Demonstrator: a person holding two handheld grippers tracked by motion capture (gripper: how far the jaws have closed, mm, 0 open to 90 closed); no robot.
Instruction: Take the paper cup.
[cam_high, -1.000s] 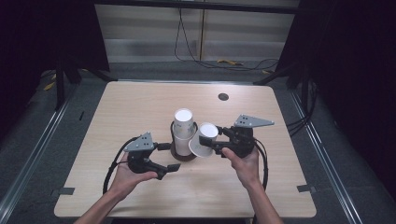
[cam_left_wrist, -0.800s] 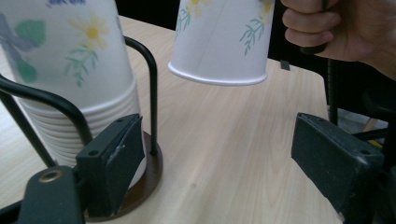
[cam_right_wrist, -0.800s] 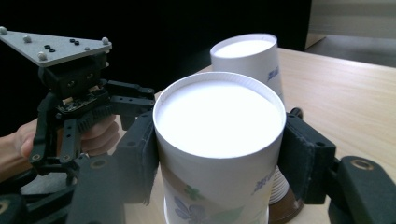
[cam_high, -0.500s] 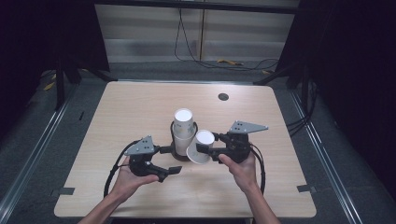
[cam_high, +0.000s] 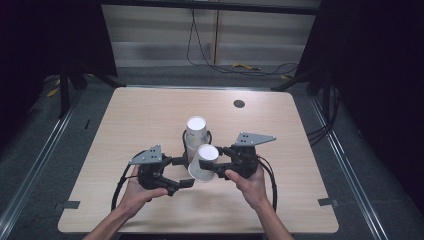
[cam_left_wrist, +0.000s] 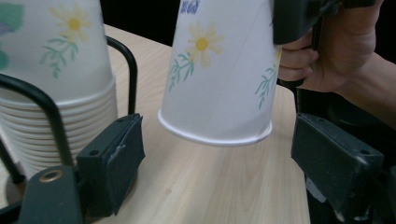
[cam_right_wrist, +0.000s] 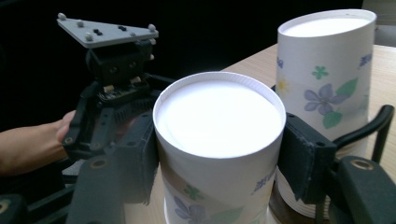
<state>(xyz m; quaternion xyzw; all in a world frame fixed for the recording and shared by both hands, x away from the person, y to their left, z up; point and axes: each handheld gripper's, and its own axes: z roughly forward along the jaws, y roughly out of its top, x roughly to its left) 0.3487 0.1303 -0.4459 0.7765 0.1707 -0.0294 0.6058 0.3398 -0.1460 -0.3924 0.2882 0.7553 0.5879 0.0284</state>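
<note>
A stack of upside-down flowered paper cups stands in a black wire holder at mid-table. My right gripper is shut on a single upside-down cup, its pads pressing the cup's sides just under the white base. That cup hangs tilted, its rim a little above the wood. My left gripper is open beside it; its jaws have just been opening, the pads stand either side of the cup's rim and do not touch it.
The light wooden table has a round black grommet near its far edge. Black cables trail from both grippers over the near part of the table. Dark floor and rails surround the table.
My right hand has carried the single cup left and down, away from the stack and in front of the left gripper. The left hand has stayed where it was.
</note>
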